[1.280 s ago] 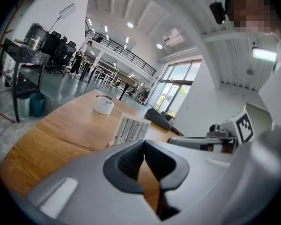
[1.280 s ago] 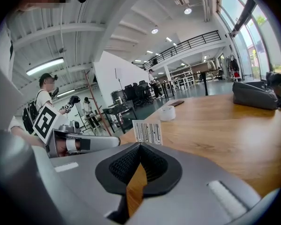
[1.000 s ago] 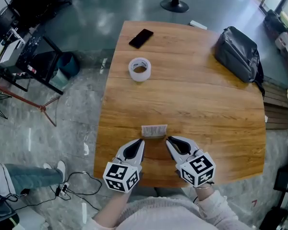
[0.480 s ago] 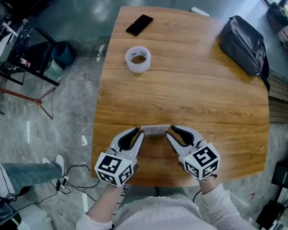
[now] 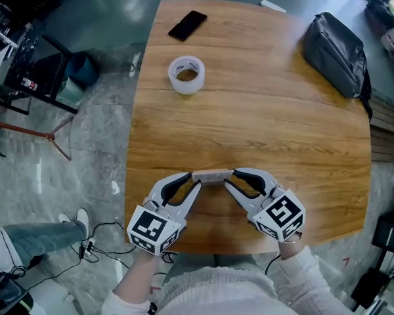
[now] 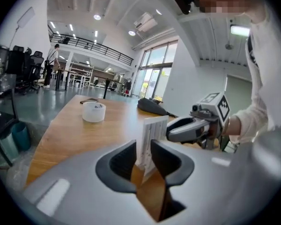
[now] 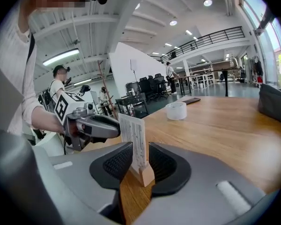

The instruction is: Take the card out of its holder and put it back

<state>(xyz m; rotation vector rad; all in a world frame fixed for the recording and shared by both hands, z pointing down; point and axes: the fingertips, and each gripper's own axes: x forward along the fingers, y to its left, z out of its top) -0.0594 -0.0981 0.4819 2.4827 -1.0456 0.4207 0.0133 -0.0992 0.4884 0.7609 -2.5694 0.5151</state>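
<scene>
A white printed card [image 5: 212,173] stands upright in a small wooden holder [image 7: 144,176] near the table's front edge. My left gripper [image 5: 192,182] is at the holder's left end. In the left gripper view the card [image 6: 152,135] rises between its narrow-set jaws, which close on the wooden holder [image 6: 137,174]. My right gripper [image 5: 231,179] is at the right end. Its jaws are opening, and the card [image 7: 133,137] stands between them with a gap on each side. Each gripper faces the other across the card.
On the wooden table [image 5: 249,123], a roll of clear tape [image 5: 186,75] lies at the far left. A black phone [image 5: 188,25] is beyond it and a black bag [image 5: 335,44] sits at the far right. A metal rack [image 5: 26,51] and floor cables [image 5: 98,248] are left of the table.
The right gripper's jaws have spread apart and no longer pinch the card. Both grippers stay at the holder's ends. The head view has shifted slightly over the table.
</scene>
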